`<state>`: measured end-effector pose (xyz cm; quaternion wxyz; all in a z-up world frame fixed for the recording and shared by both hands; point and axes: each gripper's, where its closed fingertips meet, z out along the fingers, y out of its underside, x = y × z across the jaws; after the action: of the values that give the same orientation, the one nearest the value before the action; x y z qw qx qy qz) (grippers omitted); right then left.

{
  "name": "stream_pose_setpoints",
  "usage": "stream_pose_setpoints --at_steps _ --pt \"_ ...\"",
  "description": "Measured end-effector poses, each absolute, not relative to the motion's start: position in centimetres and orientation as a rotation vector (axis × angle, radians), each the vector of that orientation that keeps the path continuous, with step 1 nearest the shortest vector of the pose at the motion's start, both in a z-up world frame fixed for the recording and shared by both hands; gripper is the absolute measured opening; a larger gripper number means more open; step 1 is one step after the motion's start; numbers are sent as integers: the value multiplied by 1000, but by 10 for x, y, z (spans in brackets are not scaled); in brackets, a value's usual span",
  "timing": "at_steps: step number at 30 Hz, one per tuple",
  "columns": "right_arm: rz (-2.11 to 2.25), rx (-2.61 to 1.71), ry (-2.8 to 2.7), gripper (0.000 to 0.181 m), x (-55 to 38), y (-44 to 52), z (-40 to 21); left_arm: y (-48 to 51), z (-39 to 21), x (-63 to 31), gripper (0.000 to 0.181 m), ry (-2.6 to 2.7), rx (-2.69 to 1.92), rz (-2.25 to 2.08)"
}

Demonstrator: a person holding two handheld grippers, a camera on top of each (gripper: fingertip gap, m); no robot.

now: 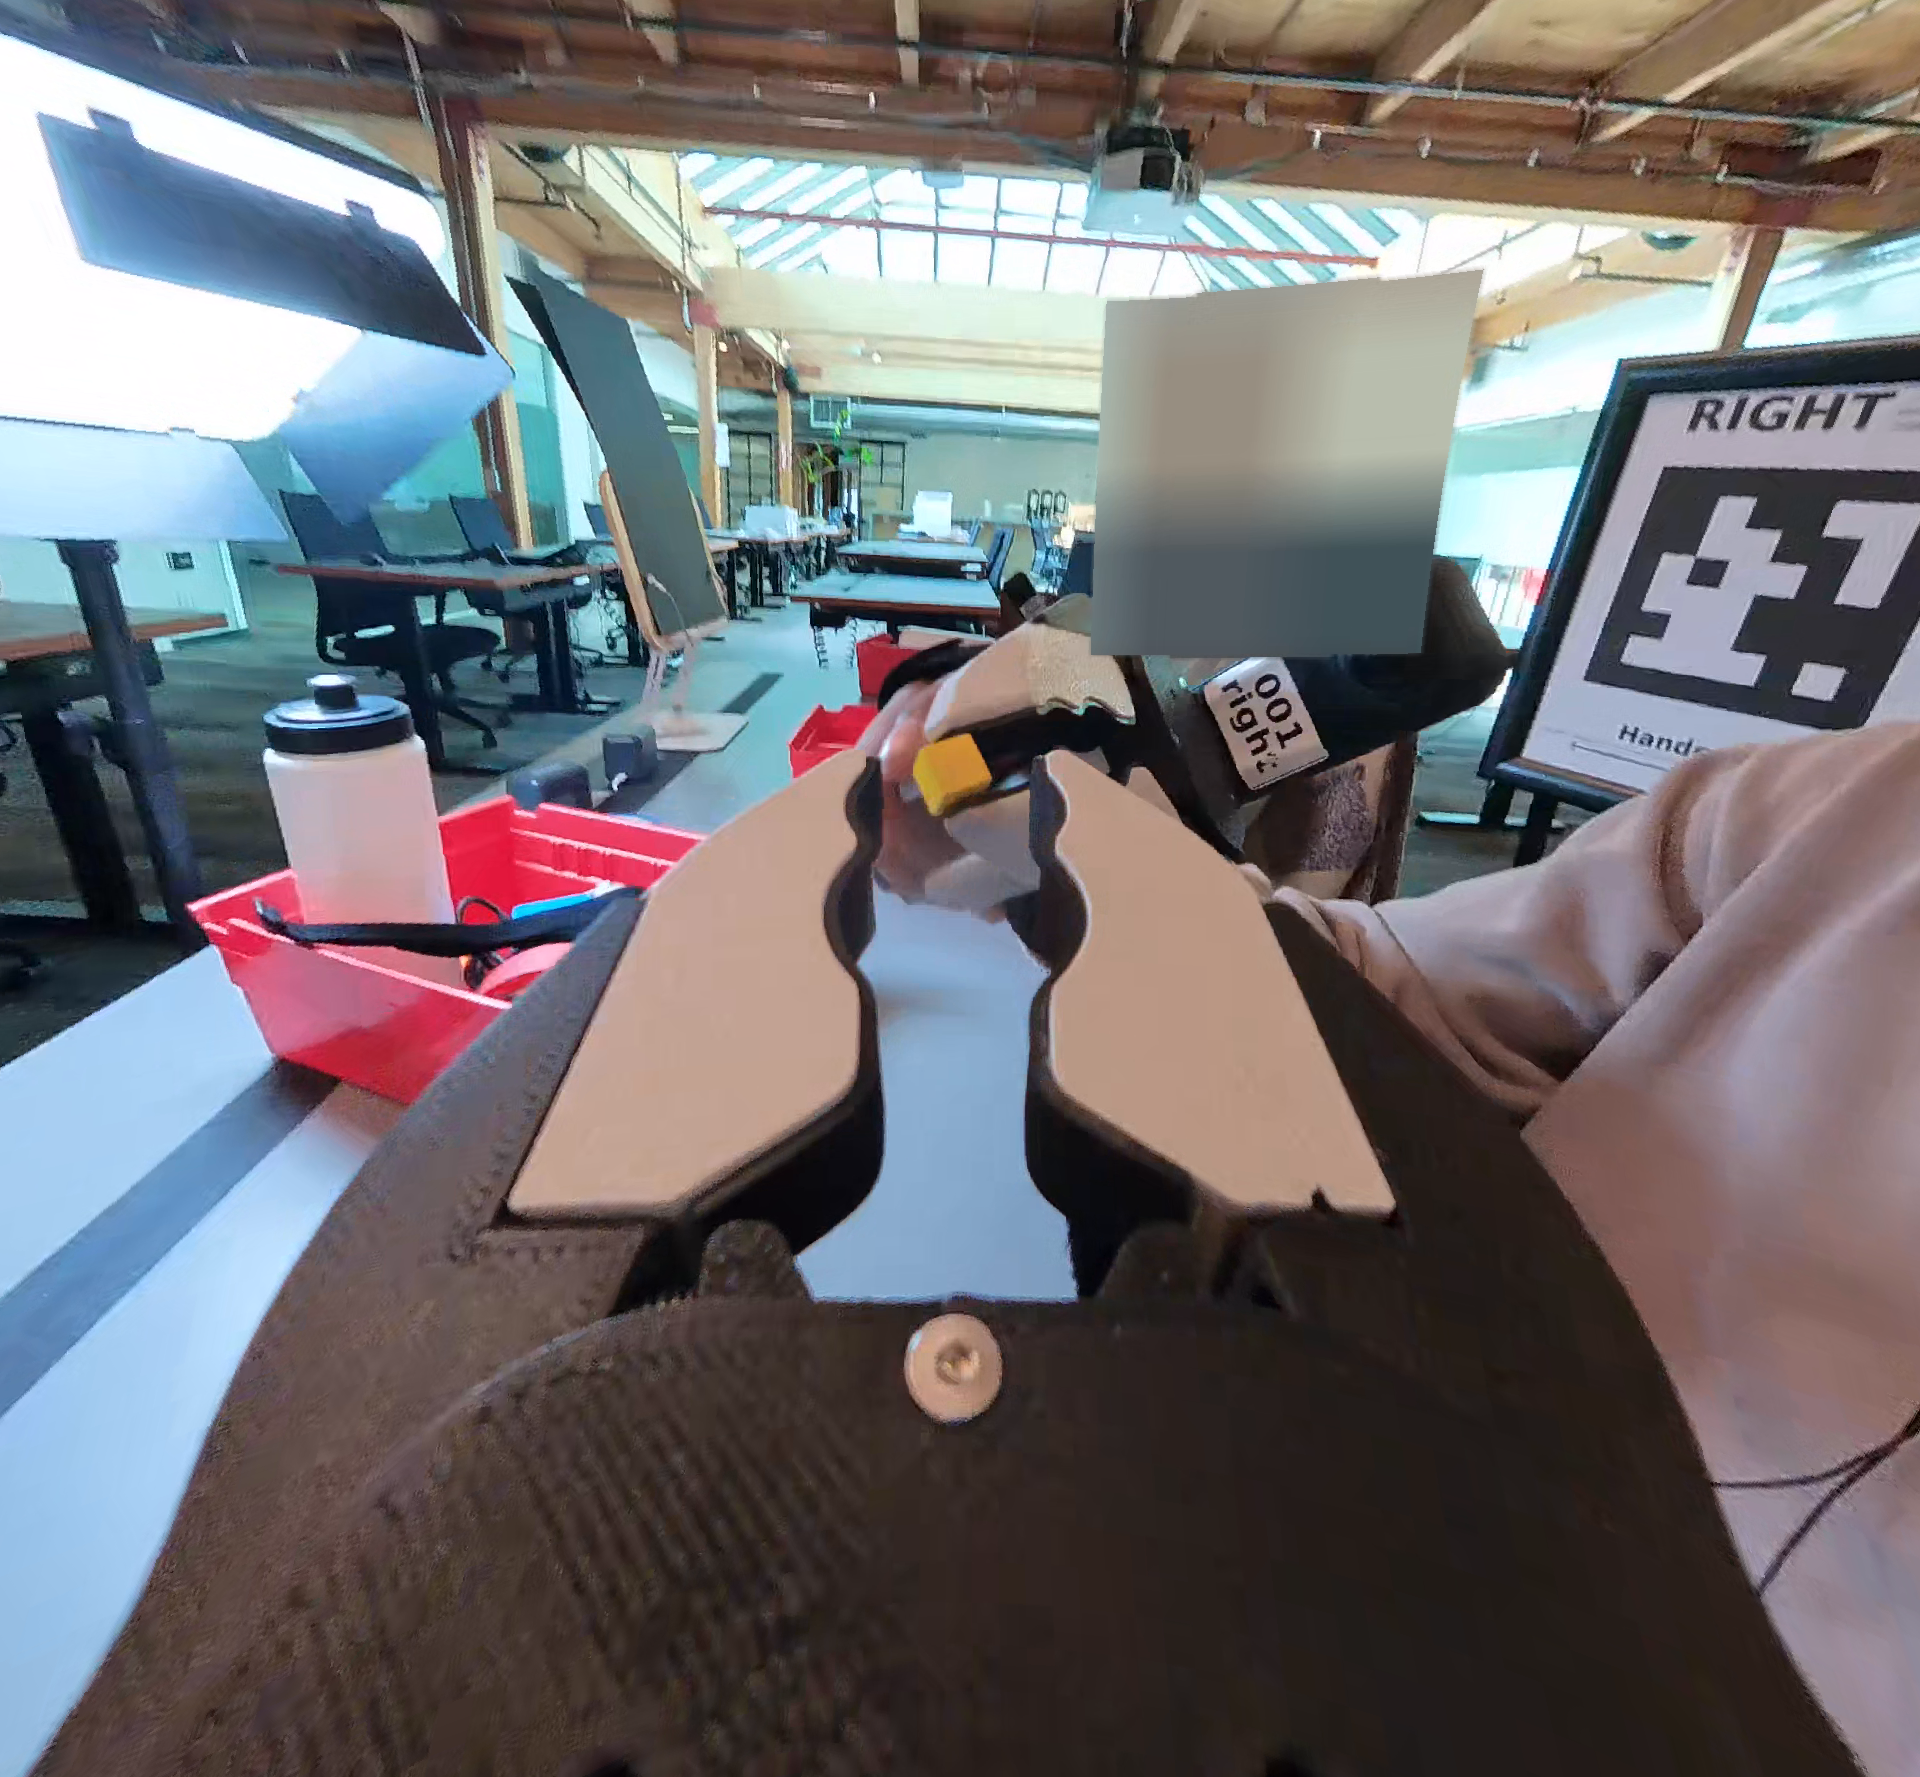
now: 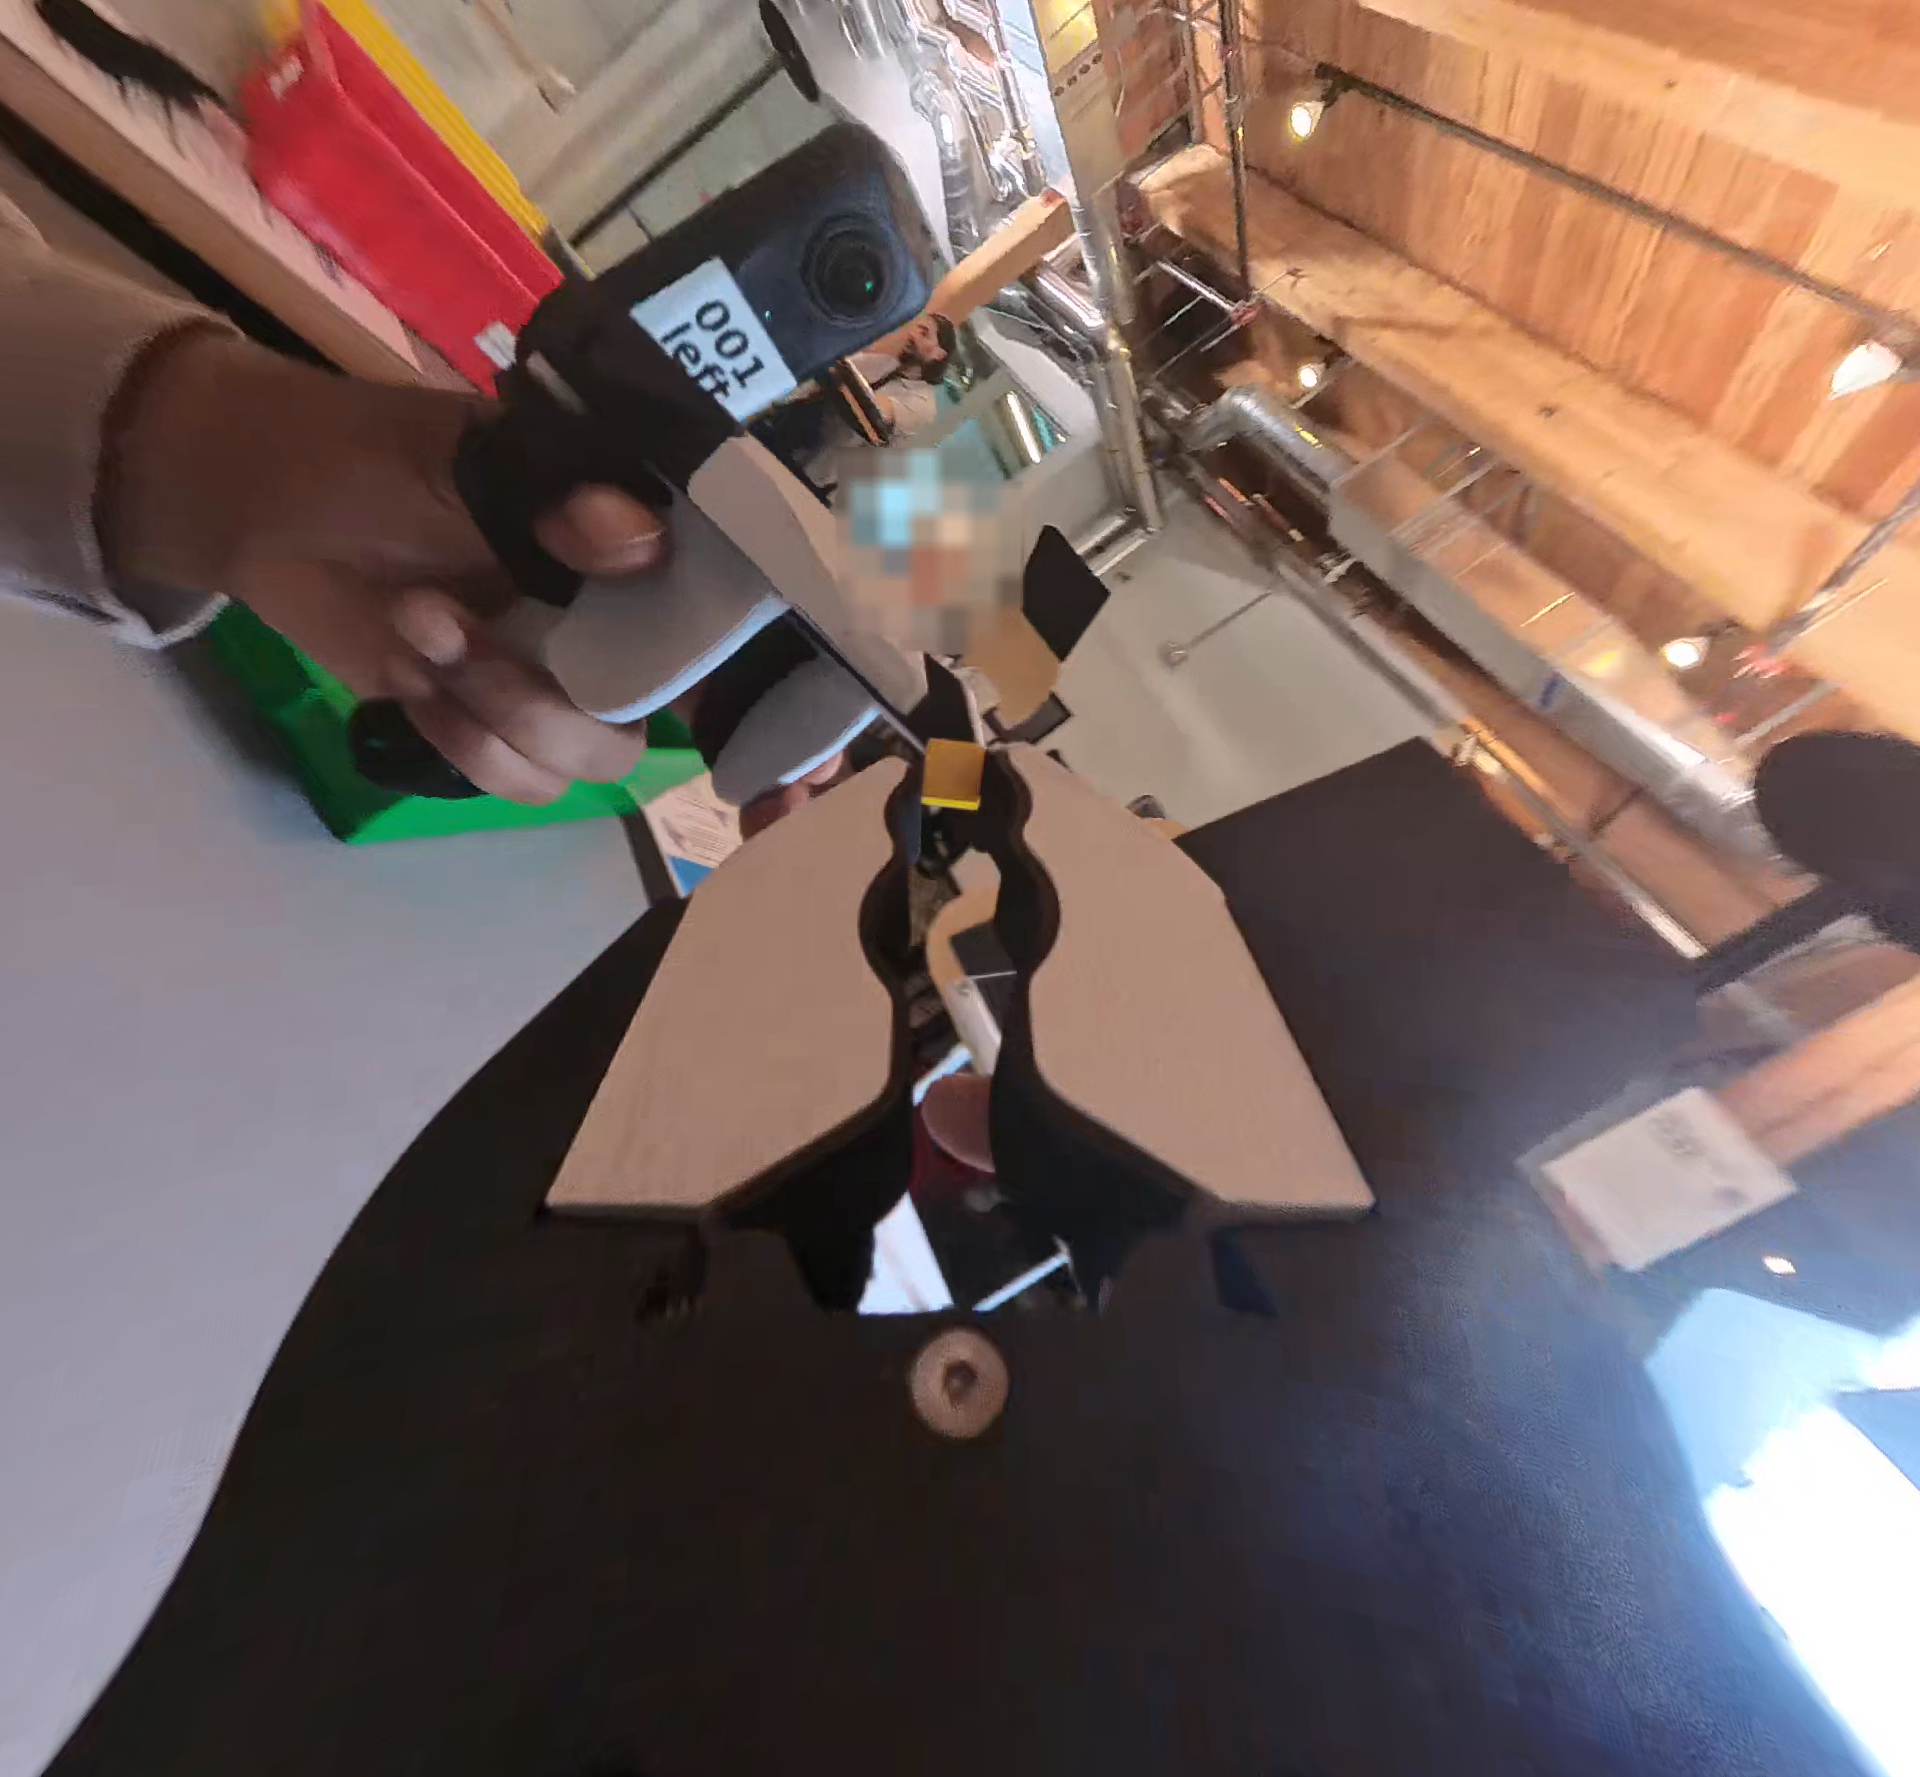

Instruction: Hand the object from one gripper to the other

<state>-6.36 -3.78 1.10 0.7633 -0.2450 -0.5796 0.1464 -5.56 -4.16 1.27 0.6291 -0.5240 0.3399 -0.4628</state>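
Mid-handover: the right hand-held gripper (image 2: 954,782) pinches the yellow block (image 2: 953,773) at its tips; the left hand-held gripper (image 1: 954,787) is released, block between its tips. Next, I judge, the left must clench.

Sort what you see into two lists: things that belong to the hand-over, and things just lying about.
In the job: yellow block, right gripper, left gripper.

Lying about: white bottle, red bin, green bin, framed sign.
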Motion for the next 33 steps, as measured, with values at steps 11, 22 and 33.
stream_pose_setpoints --at_steps 11,22,33 --pt "507 -568 -1298 15 -60 -42 8 -40 8 -53 11 850 -1188 -852" --pt "1169 -1144 -1223 24 -65 -18 -3 -6 -9 -71 11 959 -1091 245" --pt "1276 -1296 -1245 11 -72 -12 -22 -5 -22 -58 10 1058 -1022 431"
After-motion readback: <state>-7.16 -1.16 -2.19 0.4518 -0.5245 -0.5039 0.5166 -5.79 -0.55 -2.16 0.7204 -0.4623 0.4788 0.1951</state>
